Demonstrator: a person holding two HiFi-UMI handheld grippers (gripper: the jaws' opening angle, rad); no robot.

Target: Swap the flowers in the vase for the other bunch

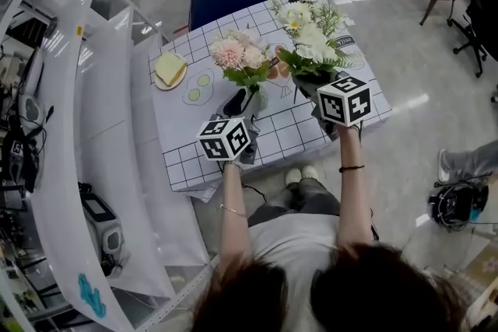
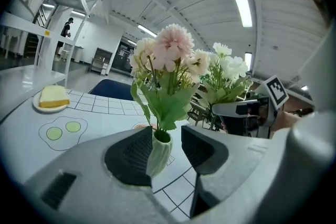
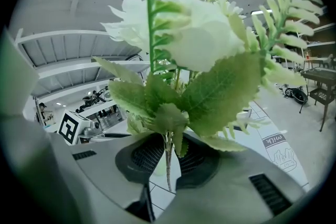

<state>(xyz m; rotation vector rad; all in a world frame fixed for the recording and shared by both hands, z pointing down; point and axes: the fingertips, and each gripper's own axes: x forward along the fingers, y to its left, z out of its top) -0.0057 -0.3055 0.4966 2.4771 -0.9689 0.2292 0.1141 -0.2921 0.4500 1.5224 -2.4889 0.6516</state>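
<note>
pink flowers (image 2: pixel 169 52) in green vase (image 2: pixel 159 153), white bunch (image 1: pixel 313 43) beside

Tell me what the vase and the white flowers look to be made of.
Vase: pale green, ribbed, matte with no gloss, so unglazed ceramic or plastic, unclear which. White flowers: likely artificial; the leaves look like cloth with pressed veins, on a thin stiff stem.
</note>
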